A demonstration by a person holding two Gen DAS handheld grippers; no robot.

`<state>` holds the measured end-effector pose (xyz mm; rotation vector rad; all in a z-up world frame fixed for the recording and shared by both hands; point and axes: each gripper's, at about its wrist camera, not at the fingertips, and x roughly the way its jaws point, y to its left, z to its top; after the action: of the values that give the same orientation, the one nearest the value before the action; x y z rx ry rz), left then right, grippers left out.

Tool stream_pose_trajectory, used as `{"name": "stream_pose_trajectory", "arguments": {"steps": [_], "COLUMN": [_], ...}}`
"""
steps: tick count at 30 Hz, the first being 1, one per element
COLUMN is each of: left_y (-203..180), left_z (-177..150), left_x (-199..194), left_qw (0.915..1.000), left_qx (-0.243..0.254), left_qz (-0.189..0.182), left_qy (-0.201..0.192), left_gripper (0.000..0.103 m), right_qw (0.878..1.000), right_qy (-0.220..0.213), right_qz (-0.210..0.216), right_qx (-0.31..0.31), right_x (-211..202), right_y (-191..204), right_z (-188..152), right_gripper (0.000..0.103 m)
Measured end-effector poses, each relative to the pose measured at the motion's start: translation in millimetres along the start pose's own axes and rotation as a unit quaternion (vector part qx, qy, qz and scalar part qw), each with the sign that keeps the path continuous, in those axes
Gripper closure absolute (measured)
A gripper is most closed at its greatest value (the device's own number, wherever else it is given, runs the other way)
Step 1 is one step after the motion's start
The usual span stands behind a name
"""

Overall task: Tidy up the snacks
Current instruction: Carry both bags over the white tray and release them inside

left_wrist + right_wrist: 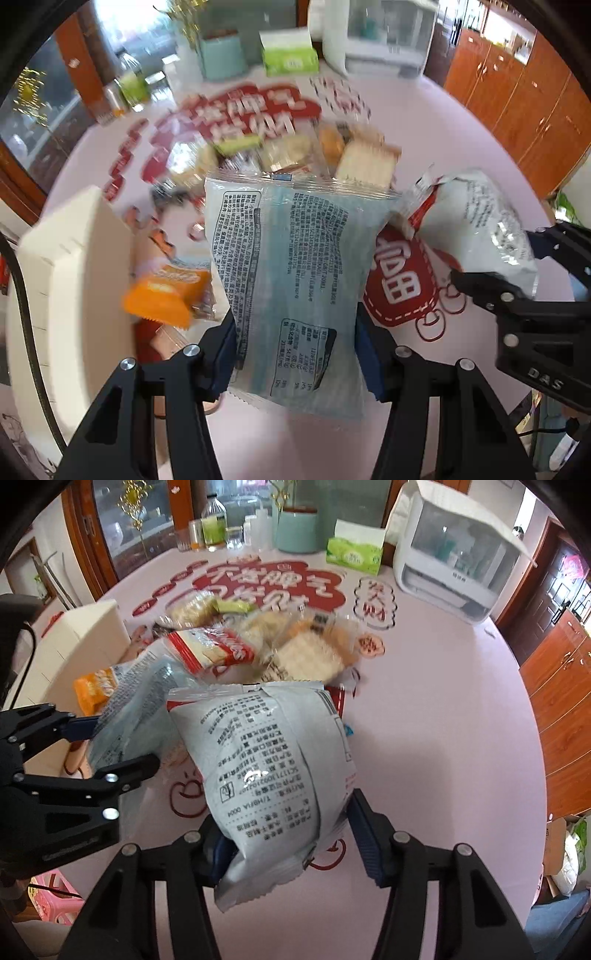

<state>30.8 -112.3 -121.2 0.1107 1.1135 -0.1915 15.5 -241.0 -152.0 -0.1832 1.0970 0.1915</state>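
The snack pile [258, 642] on the pink table [443, 709] is blurred, its wrappers hard to tell apart. Just in front of the pile, both grippers tilt steeply down: the left gripper [295, 354] pinches a pale blue packet [295, 273], the right gripper [291, 845] pinches a white packet [280, 775], both lifted clear of the table.

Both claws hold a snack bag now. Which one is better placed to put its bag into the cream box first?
Probably the left claw. Its blue bag hangs right beside the cream box, while the right claw with its white bag is farther over, with the left claw between it and the box.
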Motion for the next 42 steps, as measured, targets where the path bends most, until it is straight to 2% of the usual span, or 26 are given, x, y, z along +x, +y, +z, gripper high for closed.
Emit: {"name": "stream_pose_trajectory", "arguments": {"steps": [7, 13, 18, 25, 35, 39, 41, 42], "left_y": [30, 73, 124, 203, 272, 286, 290, 290], "left_z": [-5, -18, -34, -65, -93, -97, -98, -98], "left_x": [-79, -126, -156, -174, -162, -156, -156, -156], "left_qw": [0.9967, 0.9919, 0.9895, 0.9884, 0.9890, 0.9893, 0.9889, 0.9888], "left_qx": [-0.015, -0.031, -0.043, -0.074, -0.092, -0.103, -0.107, -0.106], "left_qz": [0.018, 0.027, 0.038, 0.051, 0.057, 0.041, 0.034, 0.037], "left_qy": [-0.077, -0.120, -0.132, -0.122, -0.101, -0.096, -0.097, -0.099], "left_gripper": [0.048, 0.048, 0.048, 0.048, 0.047, 0.042, 0.037, 0.029], "right_qw": [0.998, 0.995, 0.992, 0.991, 0.993, 0.992, 0.991, 0.991], "right_qy": [-0.057, -0.098, -0.118, -0.106, -0.065, -0.040, -0.028, -0.023], "right_qz": [0.017, 0.025, 0.033, 0.073, 0.093, 0.108, 0.122, 0.129], "right_qx": [-0.007, -0.023, -0.027, -0.025, -0.041, -0.044, -0.041, -0.039], "right_x": [-49, -92, -114, -116, -91, -73, -65, -63], "right_y": [19, 58, 105, 185, 273, 289, 294, 297], "right_z": [23, 45, 59, 75, 84, 89, 89, 88], "right_gripper": [0.047, 0.047, 0.046, 0.046, 0.046, 0.044, 0.044, 0.043]}}
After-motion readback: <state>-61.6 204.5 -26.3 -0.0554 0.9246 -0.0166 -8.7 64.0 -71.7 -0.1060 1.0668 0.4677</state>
